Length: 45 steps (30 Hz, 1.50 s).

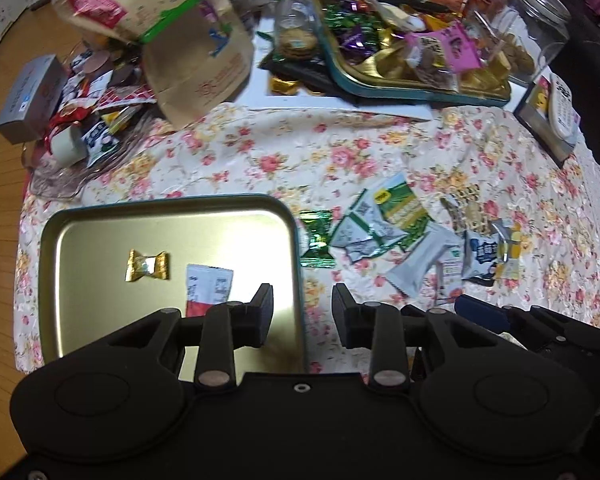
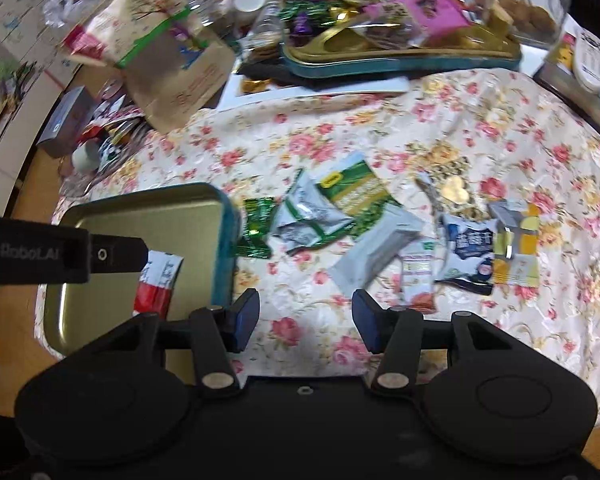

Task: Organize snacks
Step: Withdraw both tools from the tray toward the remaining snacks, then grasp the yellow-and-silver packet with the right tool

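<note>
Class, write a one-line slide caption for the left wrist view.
Open left gripper hovers over the near tin tray, holding a gold candy; loose snack packets wait alongside.

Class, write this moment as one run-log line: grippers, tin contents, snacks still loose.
left gripper: open, empty | right gripper: open, empty | tin: gold candy, red-white packet | loose packets: on cloth

Glare on tin tray (image 1: pixel 100 240); right view motion-blurred; fisheye-warped edges.

we see a counter under a floral cloth (image 1: pixel 300 152); on it lie a gold tin tray (image 1: pixel 100 320) and loose snack packets (image 1: pixel 400 232).
</note>
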### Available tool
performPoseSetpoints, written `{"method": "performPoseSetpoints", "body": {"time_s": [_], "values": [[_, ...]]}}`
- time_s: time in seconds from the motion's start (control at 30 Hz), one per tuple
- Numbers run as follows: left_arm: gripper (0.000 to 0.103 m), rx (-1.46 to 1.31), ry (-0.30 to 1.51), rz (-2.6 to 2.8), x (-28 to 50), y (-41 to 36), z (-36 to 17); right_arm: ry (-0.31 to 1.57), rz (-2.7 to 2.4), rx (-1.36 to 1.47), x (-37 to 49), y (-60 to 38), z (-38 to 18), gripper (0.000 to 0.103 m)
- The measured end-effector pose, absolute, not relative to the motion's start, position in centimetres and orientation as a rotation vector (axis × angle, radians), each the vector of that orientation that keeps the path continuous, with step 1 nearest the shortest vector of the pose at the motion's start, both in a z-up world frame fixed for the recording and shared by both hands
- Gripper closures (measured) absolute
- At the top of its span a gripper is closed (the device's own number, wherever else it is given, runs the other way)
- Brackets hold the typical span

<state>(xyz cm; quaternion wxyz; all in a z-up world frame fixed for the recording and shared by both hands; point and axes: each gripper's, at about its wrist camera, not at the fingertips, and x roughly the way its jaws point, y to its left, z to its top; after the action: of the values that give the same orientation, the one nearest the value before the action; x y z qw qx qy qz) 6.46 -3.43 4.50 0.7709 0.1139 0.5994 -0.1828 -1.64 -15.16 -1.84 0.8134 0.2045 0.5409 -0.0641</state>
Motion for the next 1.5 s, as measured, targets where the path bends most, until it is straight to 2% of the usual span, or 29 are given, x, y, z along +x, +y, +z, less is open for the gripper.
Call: {"method": "performPoseSetpoints", "body": {"time_s": [0.47,0.73,1.0,1.3,1.5], "values": [[0.06,0.265,1.277,-0.47,5.3,-9.2,4.6,1.126,-0.332,0.593,-4.8,-22.8,-2.7,0.05],[0.06,0.127,1.264,-0.422,7.6,-8.9,5.5,1.044,-0.465,0.691,-6.3,-27.9,-1.3,0.05],[0.061,0.053,1.274,-0.374,9.6,-8.0,5.5,1.022,-0.468,0.628,-3.8,-31.7,0.4,0.05],[0.061,0.074,1.369,-0.43,9.0,-9.7,3.9,1.16,-0.476,0.673,-3.0,-32.7,-5.7,0.05],[0.061,0.103,1.383,-0.472,8.3,-10.8,3.8,1.189,-0.475,0.651,-2.5,-31.8,-7.7,0.05]]}}
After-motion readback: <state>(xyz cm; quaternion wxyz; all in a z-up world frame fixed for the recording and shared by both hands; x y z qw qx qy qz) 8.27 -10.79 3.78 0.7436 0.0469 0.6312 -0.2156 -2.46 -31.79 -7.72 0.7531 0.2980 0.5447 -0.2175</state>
